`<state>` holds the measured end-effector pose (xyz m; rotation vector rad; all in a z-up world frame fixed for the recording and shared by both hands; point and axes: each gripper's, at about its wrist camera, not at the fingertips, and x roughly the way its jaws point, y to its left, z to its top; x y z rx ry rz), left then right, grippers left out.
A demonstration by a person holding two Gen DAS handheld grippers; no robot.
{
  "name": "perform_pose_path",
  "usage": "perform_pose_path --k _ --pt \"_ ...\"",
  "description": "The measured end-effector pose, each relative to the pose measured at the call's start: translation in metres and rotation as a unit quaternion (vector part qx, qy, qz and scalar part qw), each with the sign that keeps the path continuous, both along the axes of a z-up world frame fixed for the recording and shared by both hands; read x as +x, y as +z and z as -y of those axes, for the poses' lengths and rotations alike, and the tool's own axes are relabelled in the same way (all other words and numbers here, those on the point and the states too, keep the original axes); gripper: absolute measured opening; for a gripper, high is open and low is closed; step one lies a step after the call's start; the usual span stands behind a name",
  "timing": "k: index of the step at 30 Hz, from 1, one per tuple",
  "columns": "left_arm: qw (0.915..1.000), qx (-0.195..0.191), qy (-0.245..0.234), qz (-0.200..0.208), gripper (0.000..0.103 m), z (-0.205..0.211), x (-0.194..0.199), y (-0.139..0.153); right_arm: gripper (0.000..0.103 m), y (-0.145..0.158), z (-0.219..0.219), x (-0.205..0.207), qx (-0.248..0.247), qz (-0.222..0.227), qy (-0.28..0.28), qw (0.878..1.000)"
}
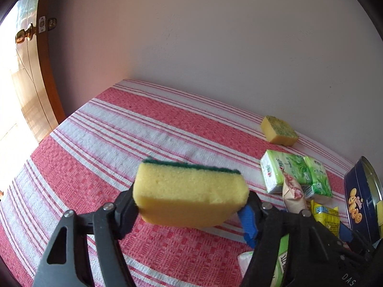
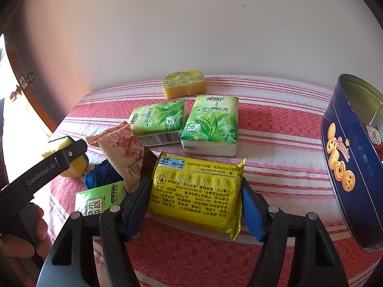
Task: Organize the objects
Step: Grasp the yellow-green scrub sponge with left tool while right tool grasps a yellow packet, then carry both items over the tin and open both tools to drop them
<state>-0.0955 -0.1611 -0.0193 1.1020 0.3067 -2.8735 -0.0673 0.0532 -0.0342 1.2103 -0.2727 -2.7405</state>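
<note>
The task looks to me only at its beginning; most things lie loose on the worktop, which has a red and white striped cloth, and the blue cookie tin at its right edge stands open with, as far as I can see, only a small red and white thing inside near its wall; what that is, I cannot tell. Both grippers already carry something; the left hand-held gripper is closed on a yellow sponge with a dark green scrub layer, held above the cloth toward the left part of the worktop; its long axis runs across from one jaw to the other, and the green side faces up and away from the camera. The right hand-held gripper is closed on a yellow snack packet near the front edge; whether it is lifted or rests on the cloth I cannot tell; its long axis also goes from jaw to jaw, parallel with the front edge, and the printed text is upside down to the camera. Left to sort are a second sponge at the back edge by the wall, two green tissue packs just beside each other in the middle, a pink flowered marshmallow packet, a green packet at the front, and something blue under them; I judge that many steps remain.
</note>
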Motion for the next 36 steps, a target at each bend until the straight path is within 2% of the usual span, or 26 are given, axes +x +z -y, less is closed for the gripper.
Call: perform_pose_path --k 4,8,13,18,22,30,36 --pt "0.9968 -0.013 0.022 -0.075 0.071 -0.002 0.027 0.018 0.072 0.015 -0.012 0.021 -0.026 -0.057 0.005 0.998" --pt "0.9915 -0.028 0.018 -0.126 0.071 -0.009 0.041 0.029 0.072 0.029 -0.018 0.042 -0.007 -0.113 -0.010 0.993" --pt "0.9889 0.010 -0.009 -0.148 0.071 -0.019 0.051 0.034 0.072 0.046 -0.025 0.067 0.053 -0.188 -0.057 0.979" --pt "0.9863 -0.016 -0.030 -0.162 0.071 -0.040 0.057 0.036 0.072 0.056 -0.028 0.088 0.110 -0.239 -0.084 0.961" --pt "0.9861 -0.030 -0.045 -0.157 0.071 -0.051 0.058 0.034 0.072 0.058 -0.031 0.095 0.137 -0.255 -0.088 0.953" --pt "0.9830 -0.039 -0.044 -0.174 0.071 -0.053 0.066 0.036 0.072 0.059 -0.046 0.107 0.142 -0.252 -0.096 0.952" --pt "0.9800 -0.064 -0.042 -0.183 0.071 -0.070 0.079 0.038 0.072 0.057 -0.059 0.109 0.140 -0.242 -0.094 0.956"
